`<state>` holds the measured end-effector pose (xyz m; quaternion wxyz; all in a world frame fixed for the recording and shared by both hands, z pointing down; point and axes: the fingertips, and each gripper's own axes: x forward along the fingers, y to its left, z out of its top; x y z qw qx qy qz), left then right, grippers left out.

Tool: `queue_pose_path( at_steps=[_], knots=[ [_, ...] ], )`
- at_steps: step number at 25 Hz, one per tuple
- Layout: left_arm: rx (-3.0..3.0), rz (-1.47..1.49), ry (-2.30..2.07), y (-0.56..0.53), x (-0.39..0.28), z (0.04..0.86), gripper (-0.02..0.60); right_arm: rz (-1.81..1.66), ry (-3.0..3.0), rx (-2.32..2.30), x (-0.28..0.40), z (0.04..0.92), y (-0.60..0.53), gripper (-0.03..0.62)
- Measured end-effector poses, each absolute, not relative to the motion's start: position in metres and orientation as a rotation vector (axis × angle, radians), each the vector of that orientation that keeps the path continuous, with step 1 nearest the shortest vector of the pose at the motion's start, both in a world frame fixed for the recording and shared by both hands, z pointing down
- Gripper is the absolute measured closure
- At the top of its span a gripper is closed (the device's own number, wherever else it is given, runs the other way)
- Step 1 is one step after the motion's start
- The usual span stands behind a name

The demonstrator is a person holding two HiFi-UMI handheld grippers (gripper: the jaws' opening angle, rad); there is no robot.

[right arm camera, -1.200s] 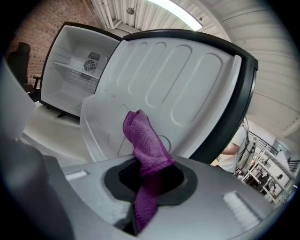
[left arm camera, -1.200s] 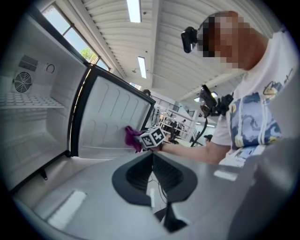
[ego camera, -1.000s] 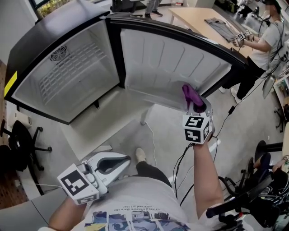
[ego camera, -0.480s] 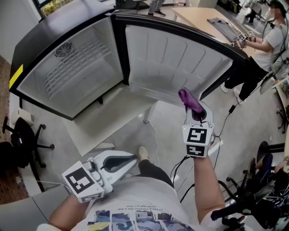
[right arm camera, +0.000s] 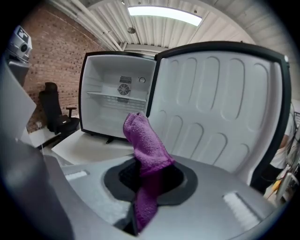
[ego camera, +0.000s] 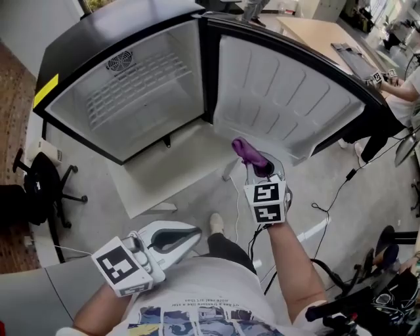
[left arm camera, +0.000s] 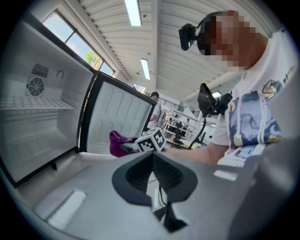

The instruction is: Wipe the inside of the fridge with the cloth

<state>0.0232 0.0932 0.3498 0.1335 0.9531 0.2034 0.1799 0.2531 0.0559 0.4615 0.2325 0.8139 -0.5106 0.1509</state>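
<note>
A black office chair with wheels (ego camera: 41, 190) stands on the grey concrete floor (ego camera: 92, 184), in front of a red brick wall (right arm camera: 51, 56). A thin black cable (ego camera: 336, 191) runs over this floor, and a white flat board (ego camera: 164, 172) lies on it too. Further back a light wooden surface (ego camera: 315, 33) carries a dark grey flat thing (ego camera: 354, 60); what it is I cannot tell. Just beside it a person in a white shirt (ego camera: 408, 88) is partly visible. A long white ceiling lamp (right arm camera: 164, 13) is lit above.

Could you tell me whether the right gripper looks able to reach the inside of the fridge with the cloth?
Likely yes: the door stands wide open, and nothing lies between the right gripper, shut on the cloth, and the fridge cavity, though it is not there yet.
</note>
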Motion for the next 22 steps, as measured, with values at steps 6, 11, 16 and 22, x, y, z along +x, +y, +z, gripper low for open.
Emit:
queue_pose_path(
  at_steps=[6, 11, 16, 22],
  knots=[
    [2.766, 0.532, 0.448, 0.072, 0.01, 0.353, 0.575, 0.671, -1.533, 2.174, 0.246, 0.521, 0.013, 0.54],
    [2.769, 0.538, 0.356, 0.056, 0.005, 0.354, 0.575, 0.879, -1.571, 2.124, 0.247, 0.564, -0.017, 0.54],
    [2.763, 0.538, 0.302, 0.046, 0.008, 0.354, 0.575, 1.215, -1.582, 2.223, 0.263, 0.59, -0.028, 0.54],
    [2.756, 0.544, 0.298, 0.042, 0.019, 0.356, 0.576, 1.331, -1.625, 2.268, 0.275, 0.592, -0.038, 0.54]
  ],
)
